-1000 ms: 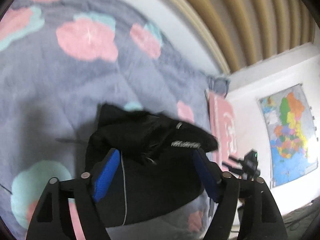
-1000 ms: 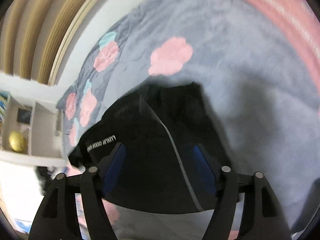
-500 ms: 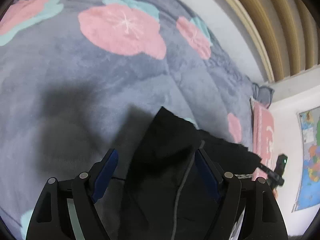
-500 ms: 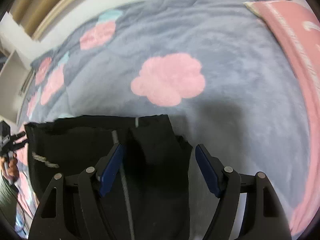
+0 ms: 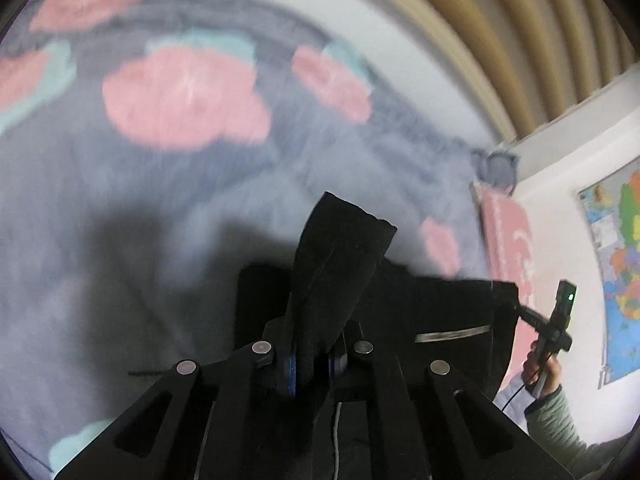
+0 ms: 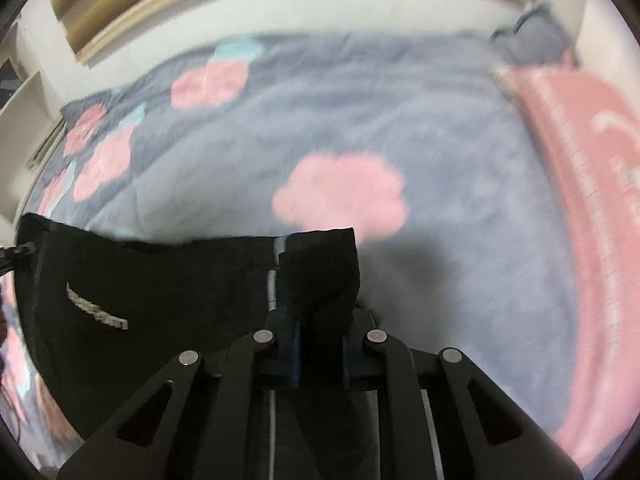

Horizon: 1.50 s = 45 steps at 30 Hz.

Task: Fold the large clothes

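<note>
Garment (image 5: 440,312): black, with a pale printed strip, is hanging stretched between the two grippers above the grey quilt (image 5: 168,216) with pink blossoms; its lower part is draping below the frames, out of view.

Left gripper (image 5: 313,364): jaws are clamped together on a bunched corner of the black cloth, which is sticking up past the blue pads (image 5: 291,372). Grip is sitting close to the corner, not deep in the panel.

Right gripper (image 6: 320,354): jaws are likewise pinched on the opposite corner, a tuft of cloth rising above them. A grey seam line (image 6: 273,280) is running just left of this grip. The upper edge is spanning leftward toward the other gripper, fairly taut with a slight sag.

Judgement, step in hand: both corners taken, the lift-and-carry for the fold is starting.

Notes for doing it well:
- keeping both hands level so the edge is staying straight;
- keeping light tension, since slack would be wrinkling the panel;
- laying the far edge onto the quilt first, well clear of the pink pillow (image 6: 580,200);
- not loosening either grip until the cloth is resting flat.
</note>
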Motion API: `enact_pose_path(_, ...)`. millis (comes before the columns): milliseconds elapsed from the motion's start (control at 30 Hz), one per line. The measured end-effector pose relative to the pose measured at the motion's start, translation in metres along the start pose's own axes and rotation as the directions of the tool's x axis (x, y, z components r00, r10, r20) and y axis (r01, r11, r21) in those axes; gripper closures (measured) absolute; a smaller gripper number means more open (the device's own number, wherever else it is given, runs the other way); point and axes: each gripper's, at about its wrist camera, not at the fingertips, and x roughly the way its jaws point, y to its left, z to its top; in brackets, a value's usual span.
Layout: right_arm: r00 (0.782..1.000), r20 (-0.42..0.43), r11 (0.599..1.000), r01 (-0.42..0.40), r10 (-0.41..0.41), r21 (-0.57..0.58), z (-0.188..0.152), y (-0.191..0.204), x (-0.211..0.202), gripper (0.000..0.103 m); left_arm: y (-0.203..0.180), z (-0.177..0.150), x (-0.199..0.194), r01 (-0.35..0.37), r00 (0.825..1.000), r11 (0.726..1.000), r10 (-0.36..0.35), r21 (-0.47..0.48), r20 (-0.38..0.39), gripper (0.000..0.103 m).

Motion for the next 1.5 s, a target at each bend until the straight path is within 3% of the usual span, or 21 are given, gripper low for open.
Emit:
enact_pose_path(100, 0.999, 0.012, 0.998, 0.045, -0.046, 0.032, 0.019, -0.004, 0.005, 0.086, -0.014, 0.023, -0.008, 0.003, 0.998, 1.0, -0.002, -0.006, 0.064, 0.093)
enact_pose_path(167, 0.997, -0.018, 0.995, 0.081, -0.08, 0.063, 0.024, -0.006, 0.03, 0.086, -0.015, 0.035, 0.007, -0.057, 0.996, 0.998, 0.057, -0.009, 0.072, 0.093)
enact_pose_path(333, 0.976, -0.199, 0.985, 0.12, -0.094, 0.126, 0.005, -0.016, 0.121, 0.087, 0.017, 0.038, 0.08, -0.217, 0.976, 0.974, 0.214, -0.066, -0.052, 0.093)
enact_pose_path(433, 0.962, -0.265, 0.98, 0.115, -0.069, 0.163, -0.013, -0.021, 0.155, 0.086, 0.046, 0.025, 0.121, -0.241, 0.963, 0.961, 0.22, -0.134, -0.153, 0.092)
enact_pose_path(500, 0.961, -0.267, 0.98, 0.122, -0.076, 0.159, -0.016, -0.02, 0.16, 0.082, 0.057, 0.02, 0.134, -0.241, 0.963, 0.956, 0.214, -0.165, -0.165, 0.089)
enact_pose_path(633, 0.958, -0.274, 0.98, 0.13, -0.085, 0.153, -0.012, -0.021, 0.146, 0.068, 0.051, 0.025, 0.129, -0.228, 0.963, 0.966, 0.205, -0.124, -0.174, 0.085)
enact_pose_path(733, 0.981, -0.194, 0.981, 0.058, -0.021, 0.186, -0.01, -0.018, 0.095, 0.067, 0.033, 0.026, 0.103, -0.215, 0.967, 0.975, 0.205, -0.054, -0.152, 0.083)
enact_pose_path(767, 0.986, -0.167, 0.982, 0.046, -0.015, 0.183, -0.011, -0.015, 0.078, 0.06, 0.023, 0.024, 0.082, -0.209, 0.971, 0.978, 0.204, -0.027, -0.122, 0.081)
enact_pose_path(833, 0.996, -0.094, 0.986, 0.028, -0.013, 0.161, -0.016, 0.0, 0.034, 0.044, 0.006, 0.018, 0.053, -0.211, 0.975, 0.977, 0.211, 0.003, -0.073, 0.06)
enact_pose_path(867, 0.998, -0.058, 0.988, 0.002, 0.007, 0.152, -0.02, 0.008, 0.014, 0.038, -0.01, 0.012, 0.031, -0.213, 0.976, 0.976, 0.214, 0.034, -0.026, 0.054)
enact_pose_path(933, 0.999, -0.015, 0.993, -0.041, 0.043, 0.115, -0.03, 0.031, -0.016, 0.038, -0.036, 0.0, 0.004, -0.194, 0.981, 0.977, 0.191, 0.086, 0.036, 0.044)
enact_pose_path(1000, 0.999, -0.023, 0.998, -0.037, 0.038, 0.059, -0.042, 0.057, -0.033, 0.038, -0.055, -0.011, -0.01, -0.179, 0.983, 0.978, 0.174, 0.105, 0.058, 0.043)
enact_pose_path(1067, 0.998, -0.036, 0.998, -0.05, 0.051, 0.033, -0.057, 0.082, -0.04, 0.038, -0.075, -0.029, -0.015, -0.119, 0.993, 0.985, 0.114, 0.128, 0.043, 0.043)
enact_pose_path(1133, 0.991, -0.085, 0.994, -0.102, 0.105, 0.037, -0.08, 0.108, -0.032, 0.038, -0.094, -0.054, -0.007, -0.057, 0.998, 0.988, 0.056, 0.144, 0.014, 0.043)
enact_pose_path(1200, 0.986, -0.123, 0.994, -0.106, 0.109, 0.036, -0.095, 0.124, -0.019, 0.038, -0.11, -0.078, 0.011, -0.004, 0.999, 0.987, 0.012, 0.163, -0.05, 0.043)
enact_pose_path(1333, 0.978, -0.17, 0.992, -0.116, 0.124, 0.054, -0.118, 0.138, 0.012, 0.038, -0.132, -0.12, 0.06, 0.018, 0.99, 0.982, 0.009, 0.19, -0.144, 0.043)
enact_pose_path(1500, 0.97, -0.241, 0.999, -0.017, 0.008, -0.036, -0.139, 0.151, 0.064, 0.037, -0.118, -0.149, 0.143, -0.136, 0.95, 0.969, 0.187, 0.207, -0.251, 0.044)
